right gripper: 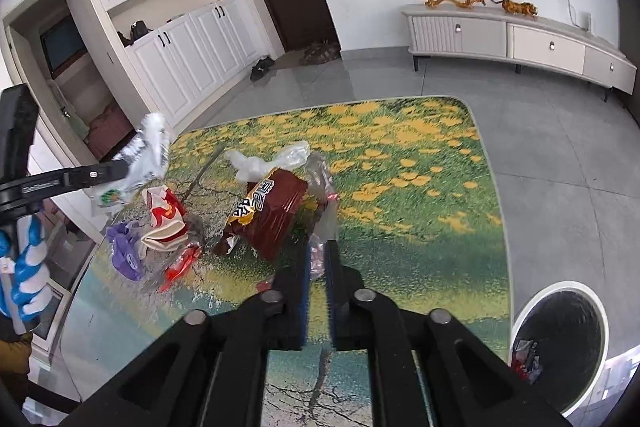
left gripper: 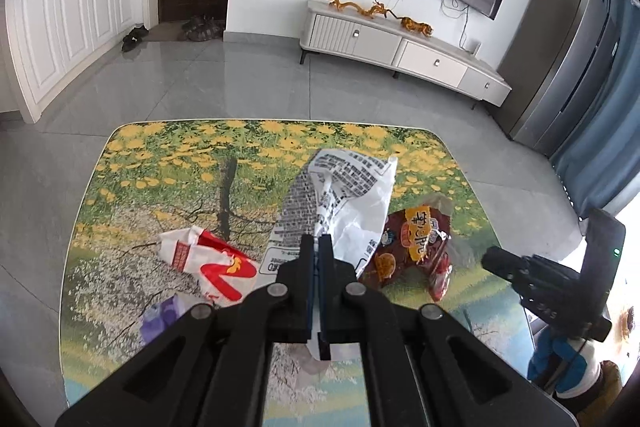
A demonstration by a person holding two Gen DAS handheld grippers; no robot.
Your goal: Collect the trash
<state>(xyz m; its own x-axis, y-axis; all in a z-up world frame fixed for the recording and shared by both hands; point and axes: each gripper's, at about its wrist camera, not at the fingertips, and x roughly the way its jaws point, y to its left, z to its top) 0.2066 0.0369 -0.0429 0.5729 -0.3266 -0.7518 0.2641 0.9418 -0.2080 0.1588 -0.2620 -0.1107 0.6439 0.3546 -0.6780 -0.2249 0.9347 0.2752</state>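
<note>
Left gripper [left gripper: 319,243] clamped on white wrapper [left gripper: 340,195], held clear of table [left gripper: 120,163] for carrying to bin [right gripper: 558,347]. Right gripper [right gripper: 318,251] narrow, pinching clear plastic [right gripper: 320,187] beside brown bag [right gripper: 268,215]. Red-white wrapper [right gripper: 164,215], purple scrap [right gripper: 126,251] on table.

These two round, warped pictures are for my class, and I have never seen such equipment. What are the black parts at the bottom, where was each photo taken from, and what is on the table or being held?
Each picture comes from a wide-angle camera on a hand-held, two-fingered gripper, looking along its fingers. The left gripper is shut on a white printed wrapper, lifted above the table. The right gripper pinches a clear plastic wrapper. On the flower-patterned table lie a brown snack bag, a red-and-white wrapper, a purple wrapper and a small red wrapper. A round bin stands beside the table with some trash inside.
</note>
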